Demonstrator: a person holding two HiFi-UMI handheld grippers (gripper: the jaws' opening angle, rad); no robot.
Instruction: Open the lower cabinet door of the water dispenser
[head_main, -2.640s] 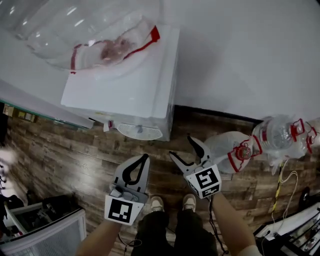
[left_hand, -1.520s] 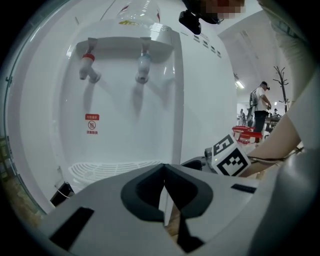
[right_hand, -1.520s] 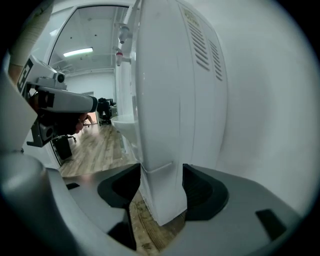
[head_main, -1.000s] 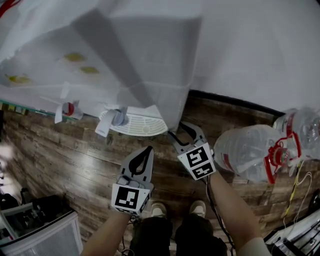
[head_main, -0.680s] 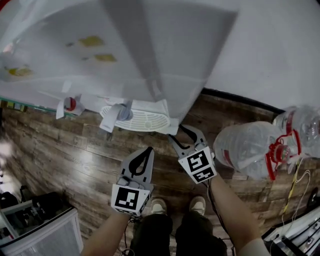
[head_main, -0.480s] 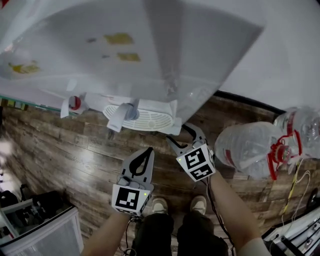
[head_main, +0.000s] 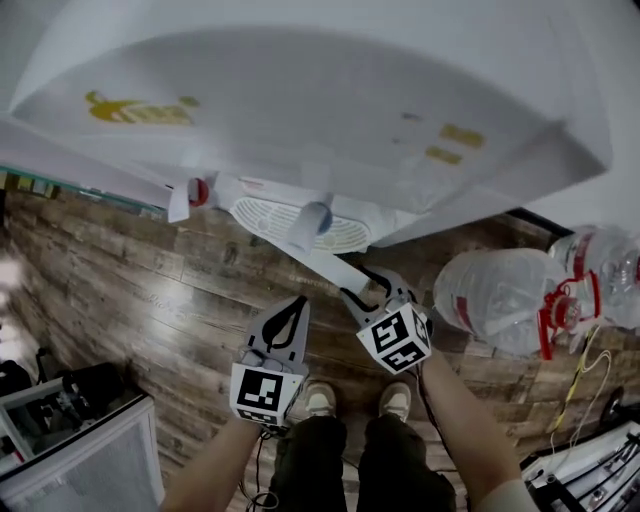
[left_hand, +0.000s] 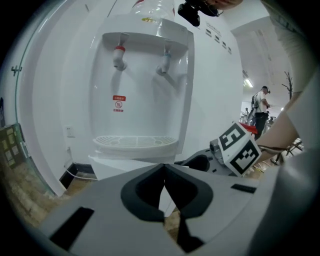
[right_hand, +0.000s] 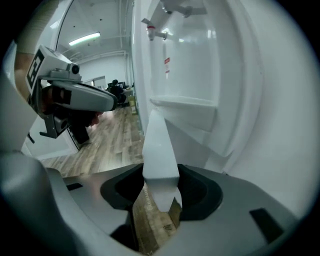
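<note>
Right gripper view: the white lower cabinet door (right_hand: 159, 145) of the white floor-standing water dispenser (right_hand: 200, 75) is swung out ajar. Its free edge stands upright between the jaws of the right hand-held gripper (head_main: 374, 286). Those jaws are closing, and the pads look to touch both door faces. Just beside it, the left hand-held gripper (left_hand: 164, 172) has its jaws together, empty, pointing toward the white slotted drip tray (left_hand: 134, 142). The brown wood-plank floor (head_main: 150, 290) is underneath.
</note>
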